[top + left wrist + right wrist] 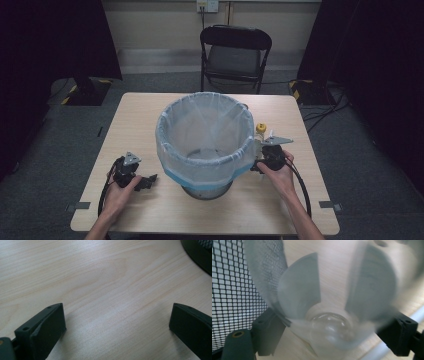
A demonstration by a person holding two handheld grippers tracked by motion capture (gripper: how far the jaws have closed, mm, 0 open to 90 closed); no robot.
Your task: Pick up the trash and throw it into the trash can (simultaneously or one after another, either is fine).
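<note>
A round mesh bin point(172, 150) lined with a clear bag with a blue hem stands in the middle of the wooden table point(135, 115). My right gripper point(264, 151) is at the bin's right side, shut on a clear plastic bottle point(260, 131) with a yellow cap that stands upright. In the right gripper view the bottle's base point(329, 327) sits between the jaws of the gripper point(334, 288), with the mesh wall point(232, 290) at the left. My left gripper point(148, 183) rests low over bare table left of the bin, and it point(117, 317) is open with nothing between its jaws.
A black folding chair point(235, 52) stands beyond the table's far edge. Dark stands and cables lie on the floor at both back corners. The bin's dark base point(200, 255) shows at the top right of the left gripper view.
</note>
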